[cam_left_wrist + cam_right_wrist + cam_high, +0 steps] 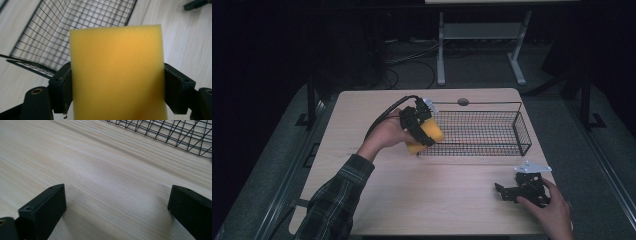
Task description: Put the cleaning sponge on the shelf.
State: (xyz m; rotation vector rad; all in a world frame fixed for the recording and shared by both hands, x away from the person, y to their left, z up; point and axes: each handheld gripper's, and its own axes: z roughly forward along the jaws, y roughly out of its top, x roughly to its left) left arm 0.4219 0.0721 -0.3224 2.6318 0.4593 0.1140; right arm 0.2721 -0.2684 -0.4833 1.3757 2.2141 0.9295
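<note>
A yellow sponge point(428, 136) is clamped in my left gripper point(418, 125), held just above the table at the left end of the black wire basket point(522, 132). In the left gripper view the sponge point(117, 72) stands between both pads point(64, 90), and the basket point(75, 27) lies beyond it. My right gripper point(507, 192) rests low on the table near the front right, jaws wide apart. In the right gripper view its fingers point(45, 207) frame bare wood, with the basket's mesh point(175, 132) at the top.
The wooden table point(422, 195) has a round grommet point(463, 102) at its far edge. Beyond the table stand a desk frame point(482, 35) and cables on the floor. A plaid sleeve point(337, 200) reaches in from the bottom left.
</note>
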